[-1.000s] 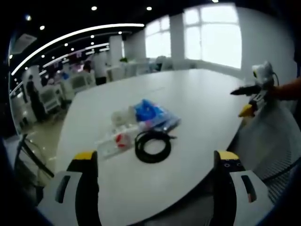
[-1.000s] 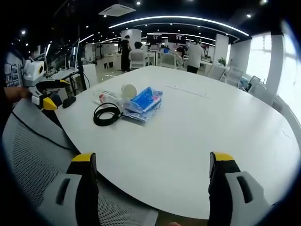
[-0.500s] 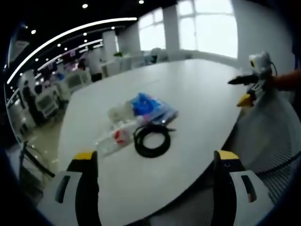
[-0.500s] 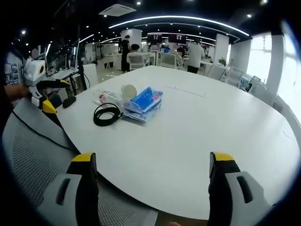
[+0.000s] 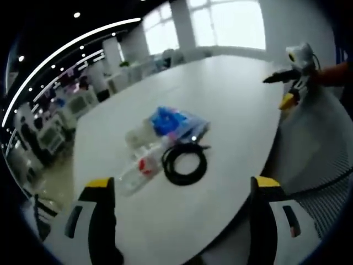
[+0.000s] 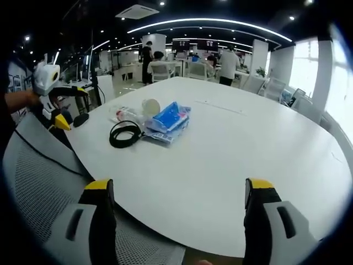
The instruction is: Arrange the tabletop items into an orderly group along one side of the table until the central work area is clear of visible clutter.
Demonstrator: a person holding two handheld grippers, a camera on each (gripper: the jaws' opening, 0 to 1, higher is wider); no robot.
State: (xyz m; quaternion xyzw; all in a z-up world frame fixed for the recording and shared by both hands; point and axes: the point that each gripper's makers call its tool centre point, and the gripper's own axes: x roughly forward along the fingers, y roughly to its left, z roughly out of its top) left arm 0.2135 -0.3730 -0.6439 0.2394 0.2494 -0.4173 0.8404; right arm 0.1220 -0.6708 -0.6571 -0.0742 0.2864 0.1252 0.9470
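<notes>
A small cluster lies on the white table (image 5: pixel 237 105) (image 6: pixel 242 149): a coiled black cable (image 5: pixel 185 163) (image 6: pixel 125 134), a blue plastic packet (image 5: pixel 177 125) (image 6: pixel 169 121), a clear bottle with a red label (image 5: pixel 140 167) (image 6: pixel 126 115) and a clear cup-like item (image 5: pixel 139 135) (image 6: pixel 150 106). My left gripper (image 5: pixel 185 190) is open and held above the table's near edge, short of the cable. My right gripper (image 6: pixel 179 193) is open over the near rim, well back from the cluster. Each gripper also appears in the other's view, the right gripper (image 5: pixel 289 91) and the left gripper (image 6: pixel 55 102).
A grey mesh chair back (image 6: pixel 44 182) (image 5: pixel 320 165) stands by the table's edge between the grippers. Desks, chairs and people (image 6: pixel 226 63) fill the office behind. Bright windows (image 5: pixel 231 25) line one wall.
The left gripper view has risen and tilted down, so the cluster now sits lower and nearer. In the right gripper view the left gripper has lifted slightly. The items have not moved.
</notes>
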